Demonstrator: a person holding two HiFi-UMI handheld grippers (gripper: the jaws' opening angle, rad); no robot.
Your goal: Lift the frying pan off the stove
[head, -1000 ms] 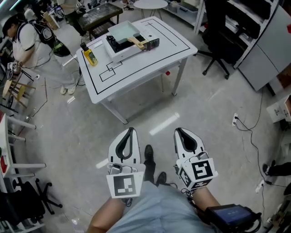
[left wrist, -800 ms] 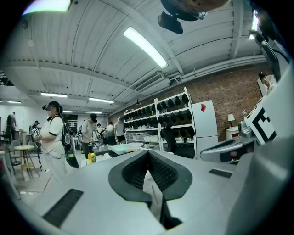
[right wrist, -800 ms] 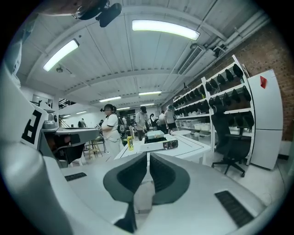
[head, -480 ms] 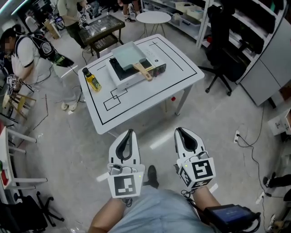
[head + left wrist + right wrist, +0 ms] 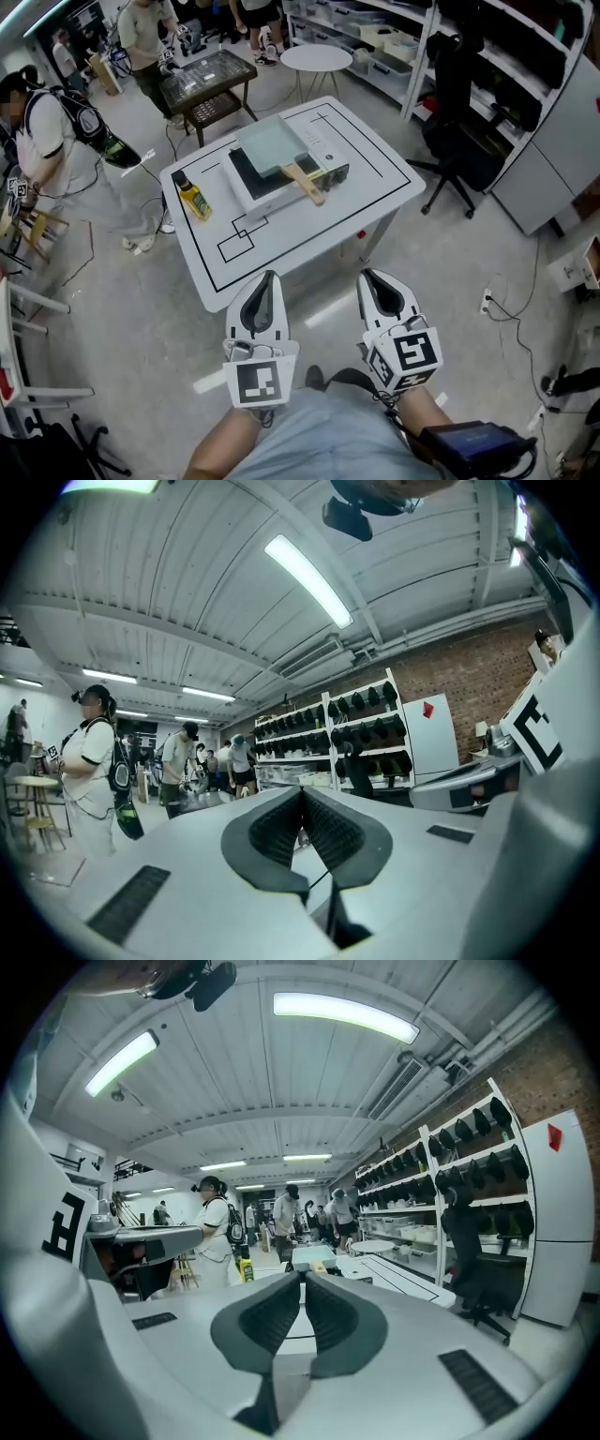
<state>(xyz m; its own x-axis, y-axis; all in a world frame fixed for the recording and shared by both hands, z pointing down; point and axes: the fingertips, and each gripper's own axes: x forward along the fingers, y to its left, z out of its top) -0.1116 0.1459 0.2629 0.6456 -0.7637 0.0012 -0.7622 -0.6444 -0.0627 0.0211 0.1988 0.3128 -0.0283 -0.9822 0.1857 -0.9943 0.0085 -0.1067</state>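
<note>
A: left hand pose?
B: left gripper (image 5: 268,277) was held level at the waist, pointing at the counter (image 5: 380,178). Fingers pressed together, empty.
A: pan?
B: frying pan (image 5: 270,145) sat on the stove (image 5: 248,194), wooden handle toward us, well clear of both grippers.
A: right?
B: right gripper (image 5: 367,275) sat alongside, nose slightly down. Fingers together, empty.

Head camera looks steeply down on the far-off bench (image 5: 375,187); both gripper views face level, sharing the shelves (image 5: 366,733).
</note>
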